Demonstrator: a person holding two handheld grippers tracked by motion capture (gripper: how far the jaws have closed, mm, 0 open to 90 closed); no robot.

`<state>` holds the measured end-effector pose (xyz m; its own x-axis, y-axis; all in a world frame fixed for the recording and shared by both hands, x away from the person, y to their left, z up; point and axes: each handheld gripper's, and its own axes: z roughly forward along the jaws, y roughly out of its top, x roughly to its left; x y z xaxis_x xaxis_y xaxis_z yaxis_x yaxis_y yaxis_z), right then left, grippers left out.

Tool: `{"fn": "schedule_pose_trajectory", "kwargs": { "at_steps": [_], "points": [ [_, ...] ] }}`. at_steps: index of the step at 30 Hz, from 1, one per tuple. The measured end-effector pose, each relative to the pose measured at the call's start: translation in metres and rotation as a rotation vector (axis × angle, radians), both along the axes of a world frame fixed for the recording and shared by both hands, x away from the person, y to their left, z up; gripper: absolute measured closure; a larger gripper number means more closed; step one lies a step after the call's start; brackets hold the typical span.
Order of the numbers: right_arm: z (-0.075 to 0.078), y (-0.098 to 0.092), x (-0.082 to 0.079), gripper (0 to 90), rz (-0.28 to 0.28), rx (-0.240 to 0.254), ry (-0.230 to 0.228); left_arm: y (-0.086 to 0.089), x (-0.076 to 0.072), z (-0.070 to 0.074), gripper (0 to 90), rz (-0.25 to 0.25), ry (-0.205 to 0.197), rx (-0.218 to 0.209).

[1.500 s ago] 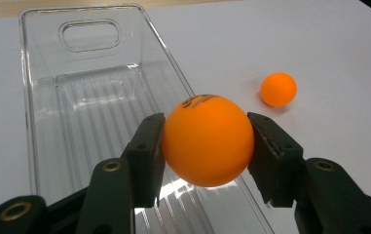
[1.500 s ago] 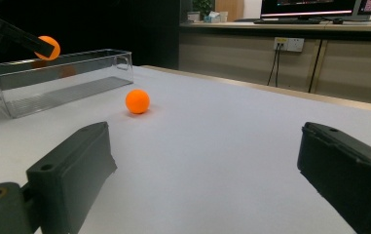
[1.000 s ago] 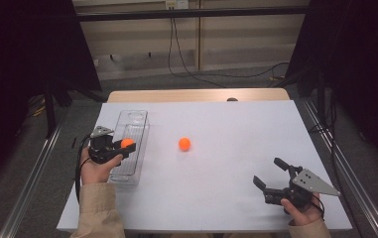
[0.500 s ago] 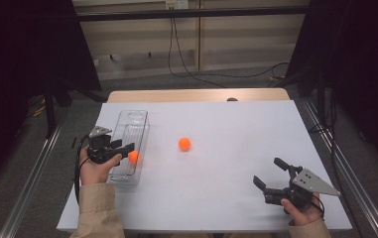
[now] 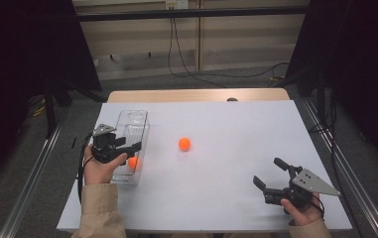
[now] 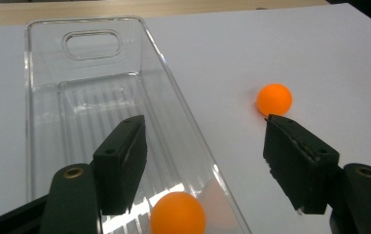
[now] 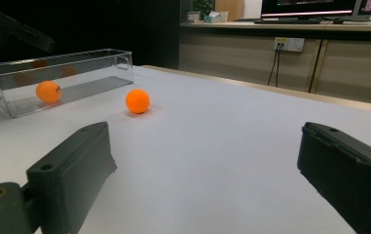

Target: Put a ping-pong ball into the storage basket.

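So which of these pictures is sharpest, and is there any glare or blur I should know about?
The high view is sharp but dark at both sides. In the left gripper view, light glints off the clear bin, and the near ball inside it looks soft, with a faint reflection in the wall. In the right gripper view, the right gripper is blurred up close; the ball on the table is crisp.

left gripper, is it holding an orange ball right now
No. The left gripper has just been opening; the ball lies loose in the clear bin.

high view looks down – gripper views sit low; all share the clear bin (image 5: 136,130).
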<state>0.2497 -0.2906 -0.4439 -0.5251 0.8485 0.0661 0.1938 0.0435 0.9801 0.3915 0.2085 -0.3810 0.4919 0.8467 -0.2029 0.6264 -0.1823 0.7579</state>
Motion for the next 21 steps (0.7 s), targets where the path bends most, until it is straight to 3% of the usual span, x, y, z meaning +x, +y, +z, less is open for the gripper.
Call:
{"fn": "schedule_pose_trajectory", "kwargs": {
  "at_steps": [16, 21],
  "points": [
    [0.0, 0.0, 0.0, 5.0, -0.001, -0.001, 0.002, -0.021, 0.0, 0.0, 23.5, -0.033, 0.011, -0.021],
    [0.0, 0.0, 0.0, 5.0, -0.001, 0.001, 0.002, -0.025, 0.001, 0.0, 21.4, -0.04, 0.01, 0.001]
  ]
}}
